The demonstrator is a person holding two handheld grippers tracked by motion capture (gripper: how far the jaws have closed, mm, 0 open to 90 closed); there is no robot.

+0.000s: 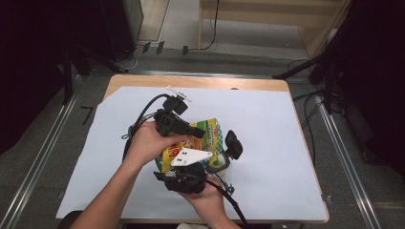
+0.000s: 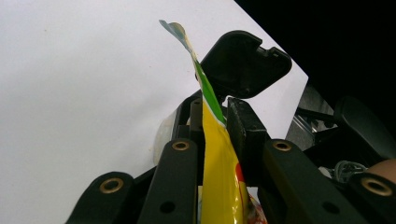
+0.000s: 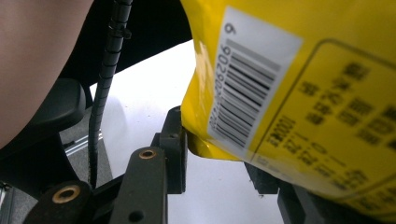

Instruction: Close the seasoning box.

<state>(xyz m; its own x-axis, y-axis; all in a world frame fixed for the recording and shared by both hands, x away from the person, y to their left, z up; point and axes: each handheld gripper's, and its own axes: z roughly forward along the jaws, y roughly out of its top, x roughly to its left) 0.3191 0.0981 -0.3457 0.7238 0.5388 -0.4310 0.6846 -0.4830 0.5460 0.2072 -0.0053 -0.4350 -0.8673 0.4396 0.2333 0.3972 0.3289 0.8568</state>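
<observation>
A yellow snack bag (image 1: pixel 213 135) with a green top and a printed picture hangs over the middle of the table between both grippers. My left gripper (image 1: pixel 202 133) comes in from the left and is shut on the bag's thin upper edge. In the left gripper view the jaws (image 2: pixel 215 122) pinch the yellow and green film (image 2: pixel 217 161) flat. My right gripper (image 1: pixel 209 165), with its white three-cornered plate, reaches up from the near edge. In the right gripper view the barcode corner of the bag (image 3: pixel 303 93) sits between its jaws (image 3: pixel 219 163), and the left pad (image 3: pixel 176 140) touches it.
A white sheet (image 1: pixel 272 124) covers the wooden table. A black rounded piece (image 1: pixel 233 144) stands just right of the bag, with a pale round thing (image 1: pixel 222 163) below it. Metal rails run along both sides of the table, and cables lie on the floor beyond.
</observation>
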